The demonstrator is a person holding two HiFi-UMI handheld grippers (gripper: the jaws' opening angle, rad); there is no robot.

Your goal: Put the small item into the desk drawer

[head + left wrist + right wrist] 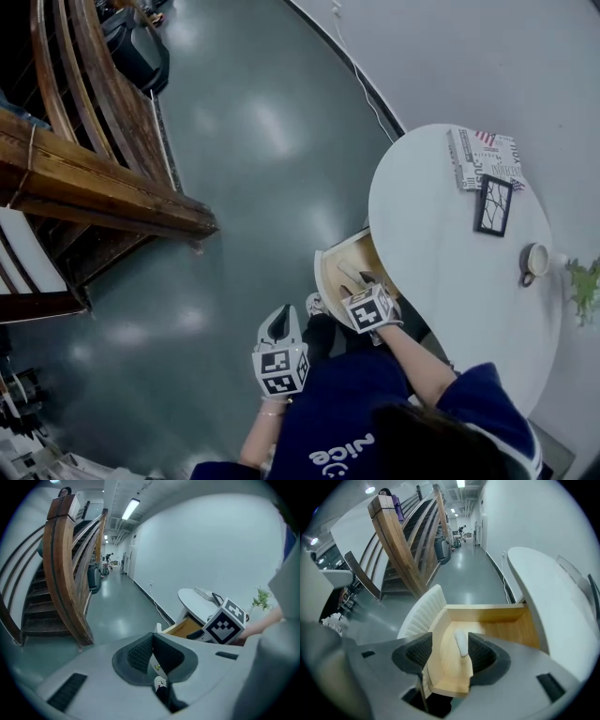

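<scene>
Hovering over the drawer: right gripper (450, 640), its jaws apart. In the head view its marker cube sits just above the open drawer (339, 267).
Small item: a pale, oblong small item (461, 643) lies flat on the drawer's wooden bottom. In the right gripper view it shows between the two jaws, nearer the right-hand pad. Whether it touches that pad cannot be told.
Drawer: stands open from under the round white table (441, 253). It is light wood inside, with a curved, white ribbed front (421, 610).
Left gripper (153, 645): jaws together, the dark pads meeting along a line. It is held to the left of the drawer over the grey-green floor (244, 169), apart from the table.
On the table: a printed booklet (484, 157) lies at the far edge. A black-framed flat object (494, 204) touches the booklet's near edge. A cup (535, 261) stands closer to the person, and a green plant (586, 286) is at the right rim.
Far left: a wooden staircase (103, 178) with a curved rail.
</scene>
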